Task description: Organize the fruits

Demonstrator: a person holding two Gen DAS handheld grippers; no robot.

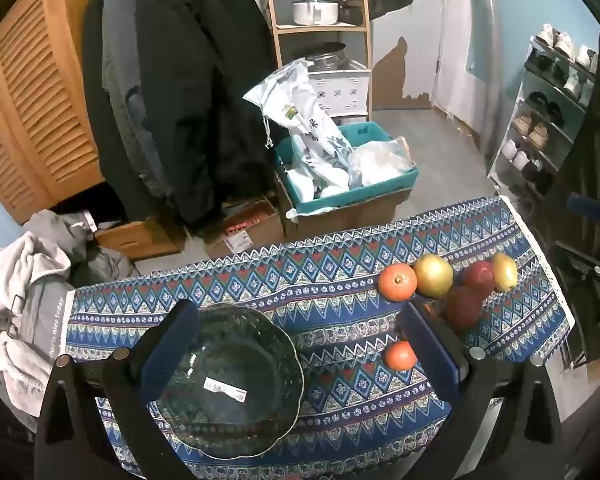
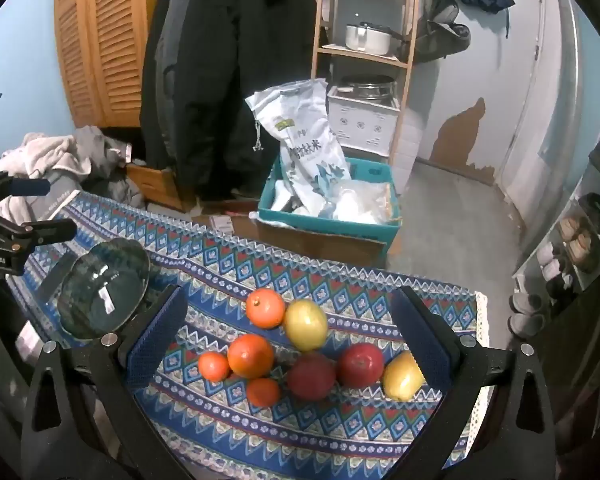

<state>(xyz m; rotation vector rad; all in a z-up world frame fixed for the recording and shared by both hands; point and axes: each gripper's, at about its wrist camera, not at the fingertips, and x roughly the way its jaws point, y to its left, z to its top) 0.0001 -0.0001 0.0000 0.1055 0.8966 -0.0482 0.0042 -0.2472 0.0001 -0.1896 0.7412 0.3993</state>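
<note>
Four oranges (image 2: 250,356), two yellow apples (image 2: 305,325), two red apples (image 2: 360,365) and one glass bowl (image 1: 236,384) sit on the tabletop (image 2: 340,432), both left tongs (image 1: 300,356) and right tongs (image 2: 290,344) spread wide, empty.

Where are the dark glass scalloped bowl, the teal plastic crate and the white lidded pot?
Dark glass scalloped bowl (image 1: 228,384): left wrist view, inner base.
Teal plastic crate (image 2: 324,226): right wrist view, front wall.
White lidded pot (image 2: 368,38): right wrist view, side.

— How is the light in the two wrist views?
— Indoor and moderate, cool in tint, dimmer toward the far wall. Soft shadows lie under the fruits (image 2: 300,352) ahead of the right gripper (image 2: 292,336).
— Any glare?
— Pale highlights on the glass bowl (image 1: 228,384) by the left gripper (image 1: 300,356).
— Sharpness?
— Slightly soft. Strong fisheye bending, black corners.
</note>
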